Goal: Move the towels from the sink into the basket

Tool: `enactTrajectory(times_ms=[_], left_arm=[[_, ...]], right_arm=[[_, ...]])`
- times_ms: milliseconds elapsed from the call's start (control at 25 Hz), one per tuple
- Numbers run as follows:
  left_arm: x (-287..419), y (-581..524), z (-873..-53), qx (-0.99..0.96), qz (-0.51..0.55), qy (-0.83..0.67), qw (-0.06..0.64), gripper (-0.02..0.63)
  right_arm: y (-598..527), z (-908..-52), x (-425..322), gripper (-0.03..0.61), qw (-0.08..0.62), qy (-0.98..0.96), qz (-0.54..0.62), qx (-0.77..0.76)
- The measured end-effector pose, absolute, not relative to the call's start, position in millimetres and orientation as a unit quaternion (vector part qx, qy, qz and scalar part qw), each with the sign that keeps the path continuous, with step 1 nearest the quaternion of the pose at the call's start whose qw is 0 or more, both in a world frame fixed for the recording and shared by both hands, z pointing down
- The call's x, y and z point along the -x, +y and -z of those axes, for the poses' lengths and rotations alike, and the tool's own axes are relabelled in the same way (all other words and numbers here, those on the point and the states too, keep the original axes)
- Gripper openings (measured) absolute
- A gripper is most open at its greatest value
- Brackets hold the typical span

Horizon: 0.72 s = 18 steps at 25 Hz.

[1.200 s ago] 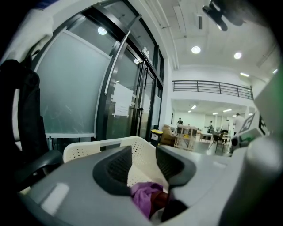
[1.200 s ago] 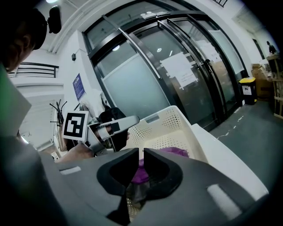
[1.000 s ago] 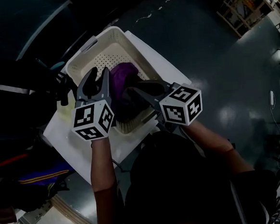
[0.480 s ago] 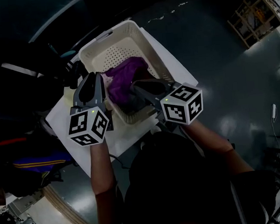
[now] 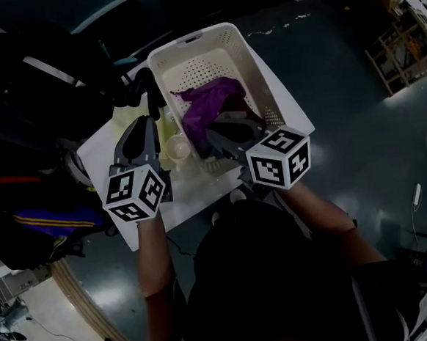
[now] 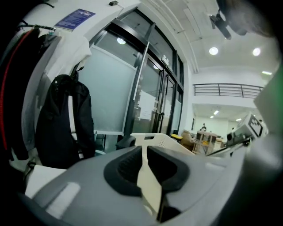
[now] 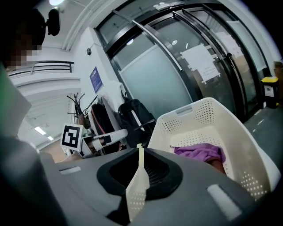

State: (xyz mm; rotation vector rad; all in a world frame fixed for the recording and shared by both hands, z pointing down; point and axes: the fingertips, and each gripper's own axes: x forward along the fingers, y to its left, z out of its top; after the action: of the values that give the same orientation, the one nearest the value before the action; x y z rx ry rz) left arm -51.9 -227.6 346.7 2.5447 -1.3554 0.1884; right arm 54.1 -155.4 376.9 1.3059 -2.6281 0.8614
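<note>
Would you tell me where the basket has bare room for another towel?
The floor of the basket is bare at the far end, between the purple towel and the handled end wall. The near half is crowded with that towel.

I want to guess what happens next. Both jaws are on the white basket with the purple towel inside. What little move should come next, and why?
Probably slide the basket a little with both grippers together, kept level. The jaws of the left gripper have just been closing on its wall, the right gripper pinches its wall too, and the purple towel lies inside.
</note>
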Motion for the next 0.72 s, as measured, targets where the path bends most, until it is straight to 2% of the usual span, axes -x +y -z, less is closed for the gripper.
enactTrajectory(times_ms=[720], left_arm=[[134.6,-196.8,-429.5,-0.808,-0.097,-0.546,0.196,0.04]], right_arm=[[-152.9,-383.8,16.2,0.034,0.083,-0.897,-0.274,-0.337]])
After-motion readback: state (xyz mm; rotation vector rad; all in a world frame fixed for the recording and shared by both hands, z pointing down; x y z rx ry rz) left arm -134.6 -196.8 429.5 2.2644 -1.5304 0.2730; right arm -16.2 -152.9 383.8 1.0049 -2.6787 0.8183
